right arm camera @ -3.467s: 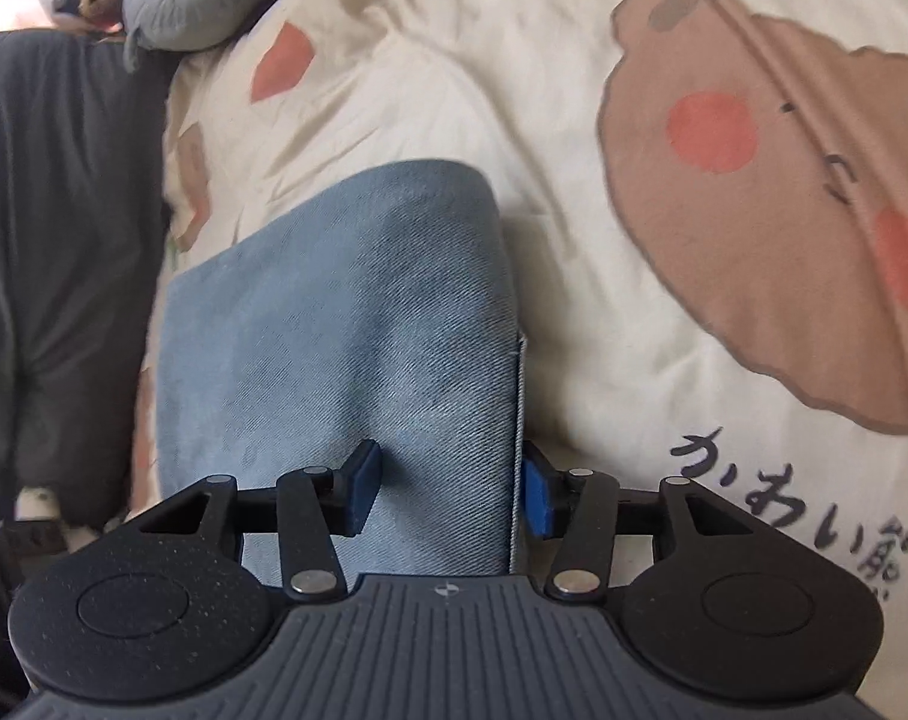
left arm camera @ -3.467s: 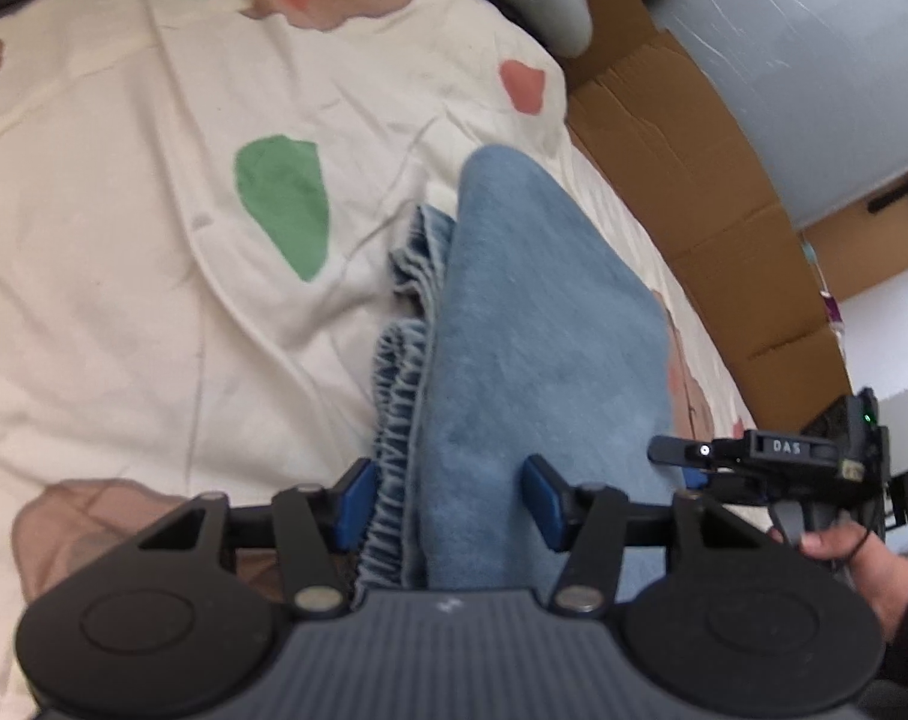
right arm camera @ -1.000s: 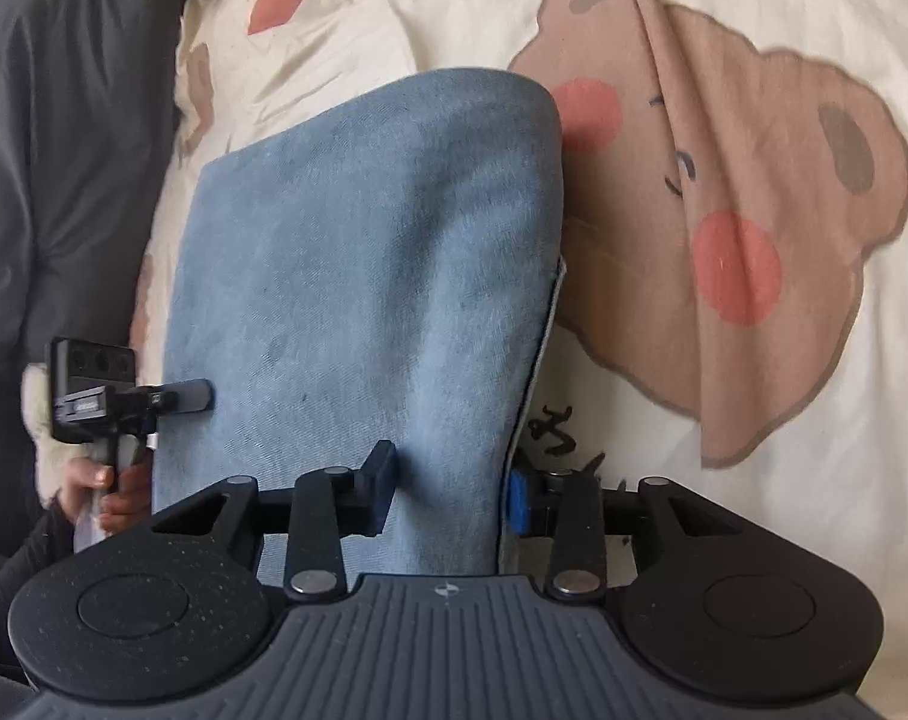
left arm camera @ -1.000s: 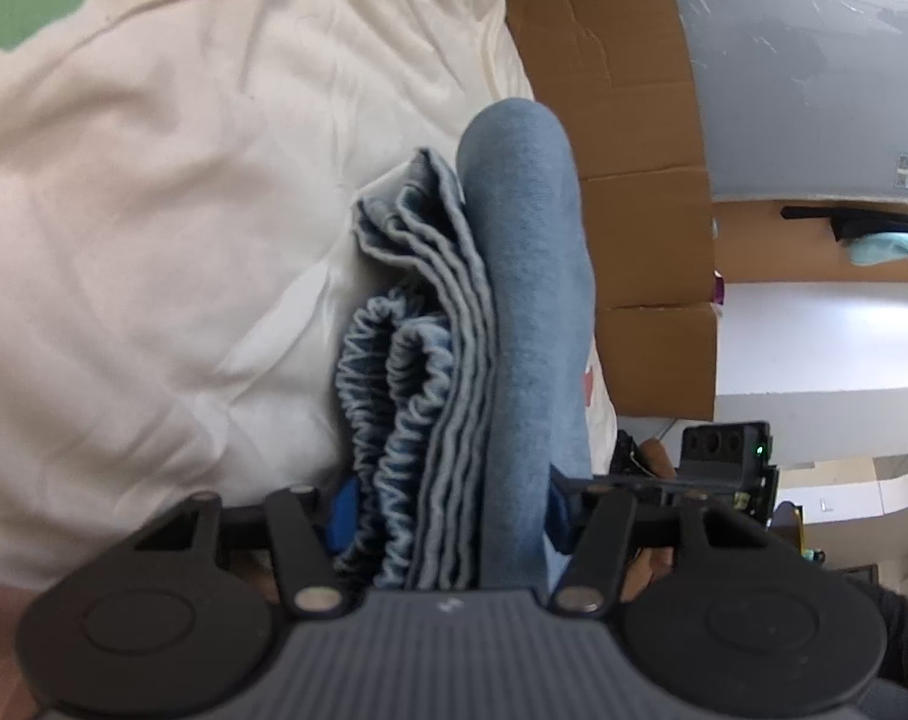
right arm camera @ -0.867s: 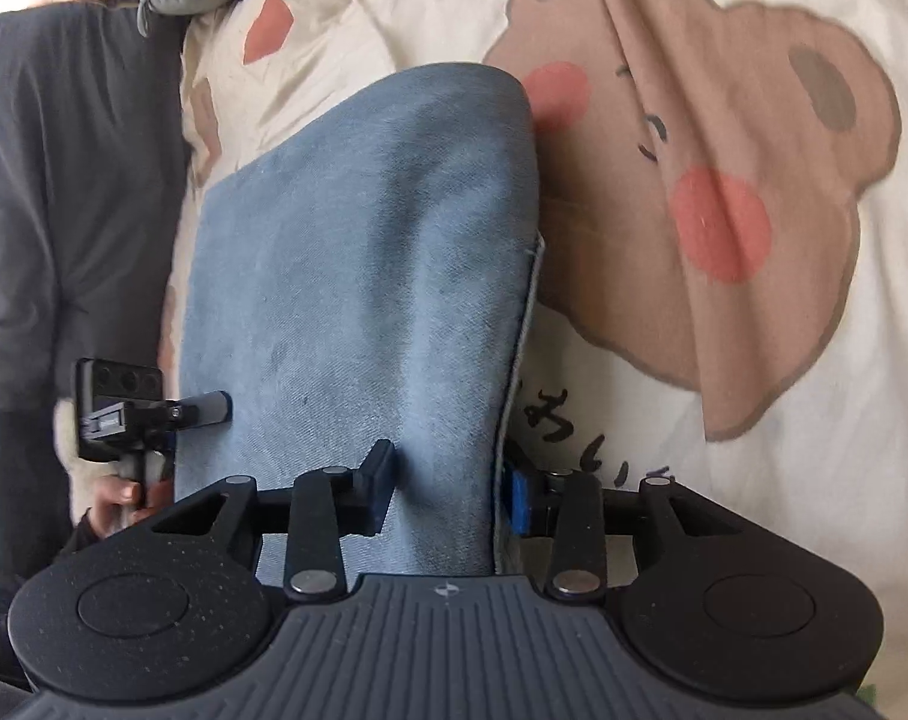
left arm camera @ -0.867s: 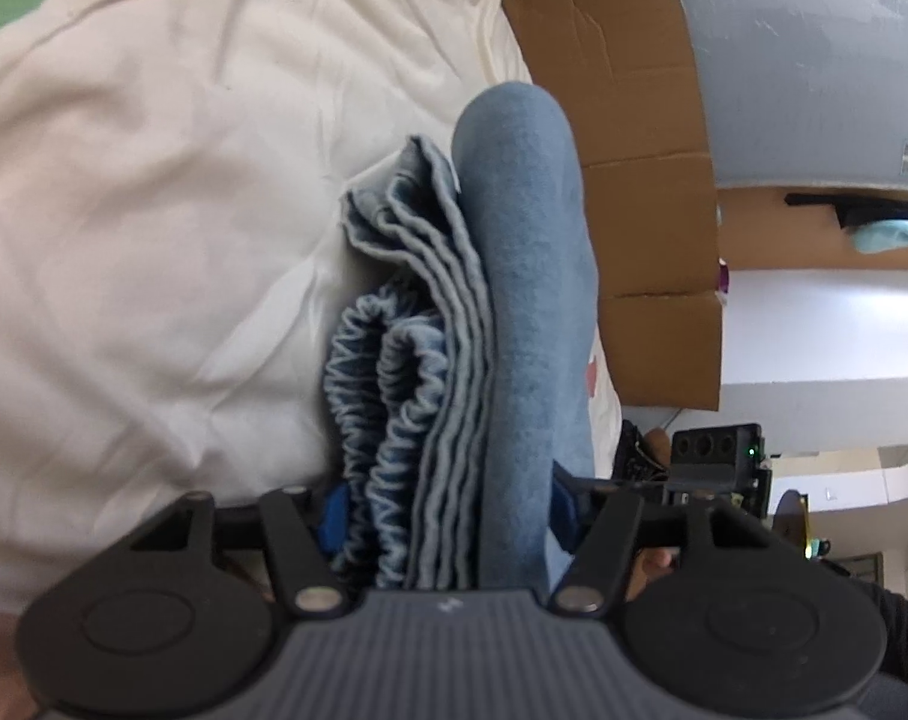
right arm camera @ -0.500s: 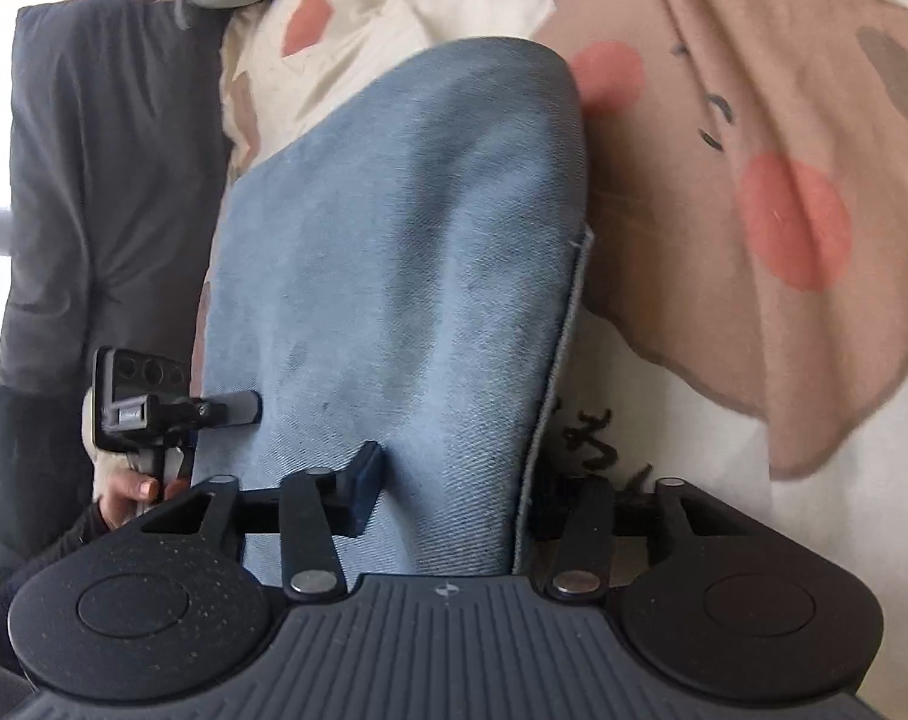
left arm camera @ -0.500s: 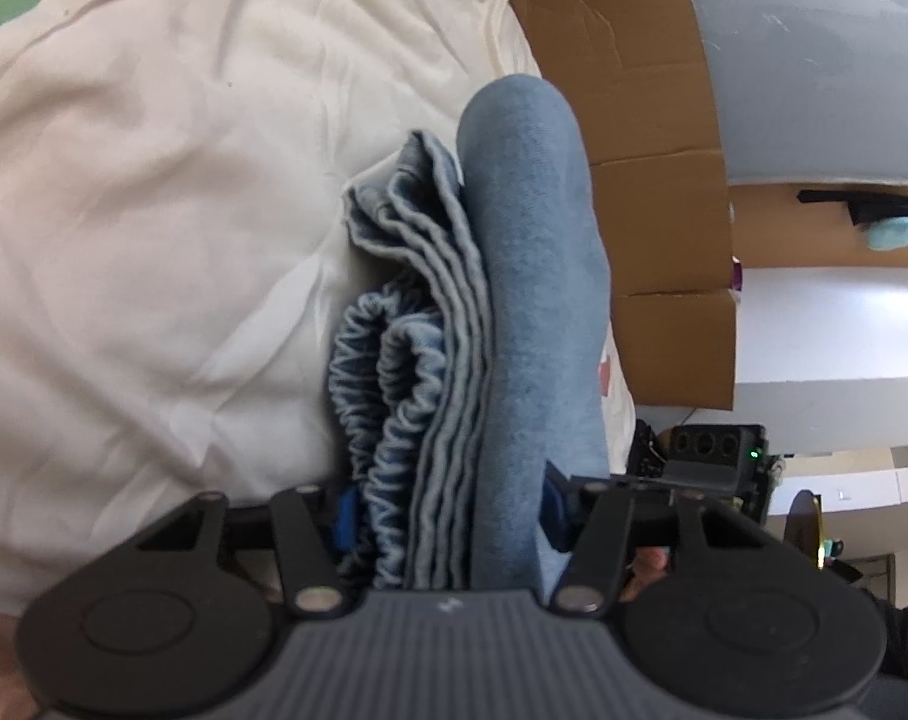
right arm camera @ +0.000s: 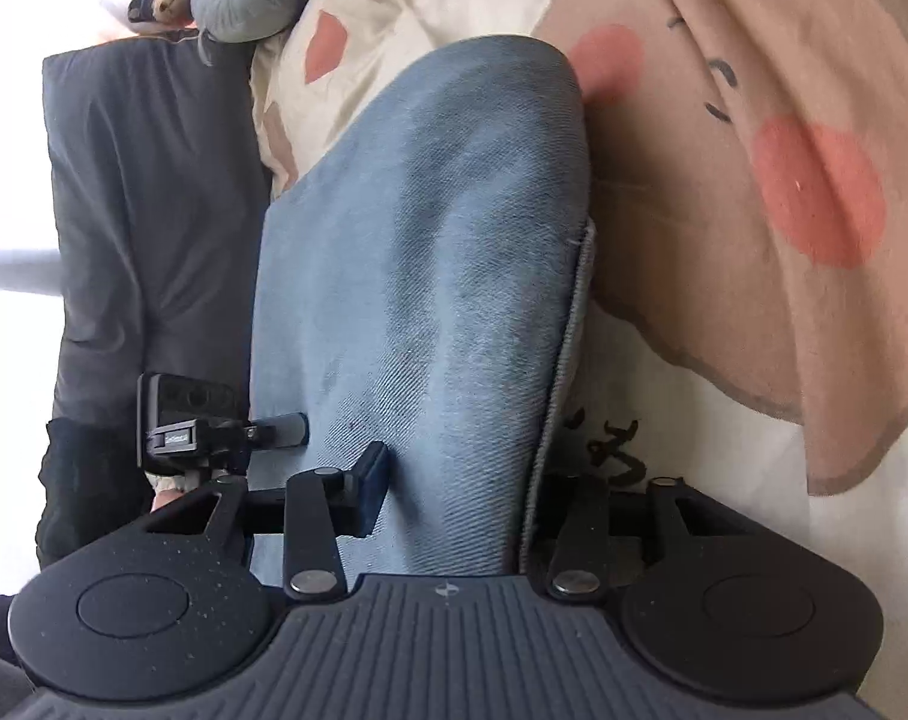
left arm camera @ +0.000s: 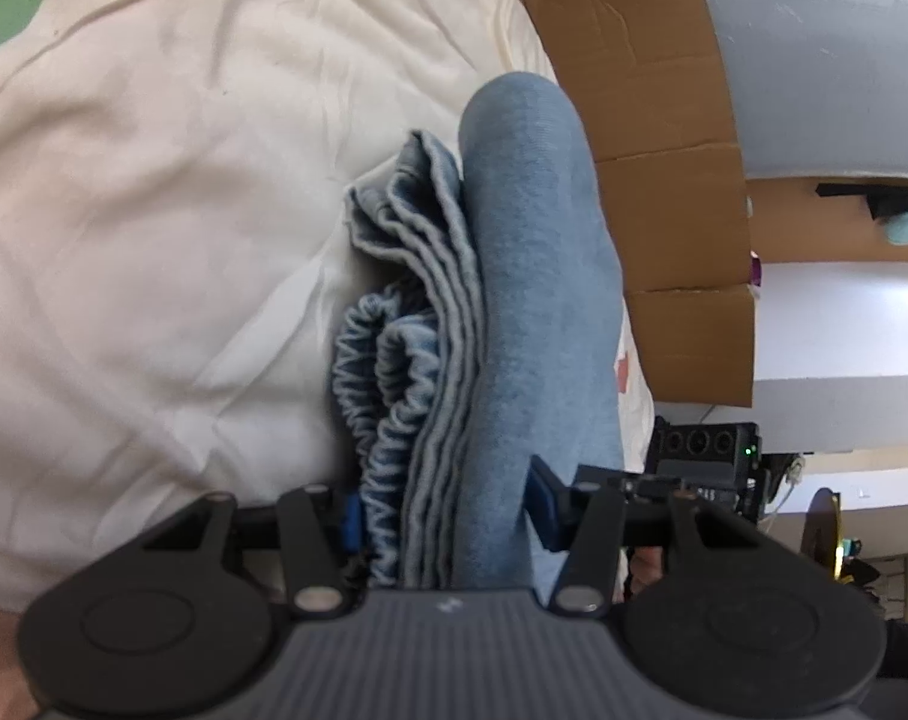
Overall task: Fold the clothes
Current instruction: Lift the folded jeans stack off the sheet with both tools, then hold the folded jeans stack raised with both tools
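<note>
Both tongs are carrying the folded blue garment [left arm camera: 532, 300] just above the bedsheet [left arm camera: 153, 240]: left tongs [left arm camera: 444, 516] closing on its thick edge, right tongs [right arm camera: 460, 492] clamping the other. Next, I judge, lowering it flat.

Blue denim garment [left arm camera: 532, 300], matt twill weave; beneath it, soft creased cotton bedsheet [left arm camera: 153, 210]; behind, matt corrugated cardboard [left arm camera: 652, 90].
</note>
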A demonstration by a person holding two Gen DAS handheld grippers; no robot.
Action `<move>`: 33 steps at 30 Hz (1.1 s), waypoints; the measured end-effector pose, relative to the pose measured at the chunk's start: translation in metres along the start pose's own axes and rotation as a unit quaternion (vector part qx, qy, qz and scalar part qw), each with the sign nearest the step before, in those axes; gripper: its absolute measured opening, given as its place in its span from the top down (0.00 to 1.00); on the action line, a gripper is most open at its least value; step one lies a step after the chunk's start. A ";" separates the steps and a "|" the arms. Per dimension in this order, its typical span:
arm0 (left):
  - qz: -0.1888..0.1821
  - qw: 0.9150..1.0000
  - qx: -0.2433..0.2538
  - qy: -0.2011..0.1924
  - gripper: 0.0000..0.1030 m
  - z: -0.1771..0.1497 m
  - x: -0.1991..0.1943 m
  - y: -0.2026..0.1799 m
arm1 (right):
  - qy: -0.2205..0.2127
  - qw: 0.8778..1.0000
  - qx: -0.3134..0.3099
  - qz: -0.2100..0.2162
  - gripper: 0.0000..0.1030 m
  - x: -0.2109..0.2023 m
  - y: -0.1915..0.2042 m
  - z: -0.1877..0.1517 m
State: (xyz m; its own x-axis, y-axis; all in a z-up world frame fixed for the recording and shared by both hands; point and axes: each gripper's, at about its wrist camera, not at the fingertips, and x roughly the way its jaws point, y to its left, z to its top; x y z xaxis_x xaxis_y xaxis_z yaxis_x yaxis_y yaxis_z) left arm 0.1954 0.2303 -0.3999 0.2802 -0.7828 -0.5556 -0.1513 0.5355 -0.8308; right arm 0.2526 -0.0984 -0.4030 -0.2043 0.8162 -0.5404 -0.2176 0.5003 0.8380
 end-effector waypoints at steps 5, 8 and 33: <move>0.022 1.000 0.006 -0.004 0.51 -0.002 -0.003 -0.014 | 0.002 0.999 -0.032 -0.010 0.81 -0.010 0.019 0.001; 0.031 0.999 0.005 -0.012 0.54 -0.004 -0.007 -0.024 | 0.003 0.999 -0.041 -0.020 0.82 -0.015 0.035 0.003; 0.045 0.994 0.080 -0.054 0.56 0.027 -0.097 -0.250 | -0.074 0.993 -0.084 -0.049 0.82 -0.163 0.222 0.034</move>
State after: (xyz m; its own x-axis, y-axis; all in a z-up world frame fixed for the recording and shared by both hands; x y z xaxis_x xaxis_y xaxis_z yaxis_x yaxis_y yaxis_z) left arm 0.2320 0.1815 -0.1374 0.3741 -0.6958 -0.6131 -0.0292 0.6520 -0.7577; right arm 0.2702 -0.1104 -0.1259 -0.0350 0.8053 -0.5918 -0.3884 0.5347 0.7505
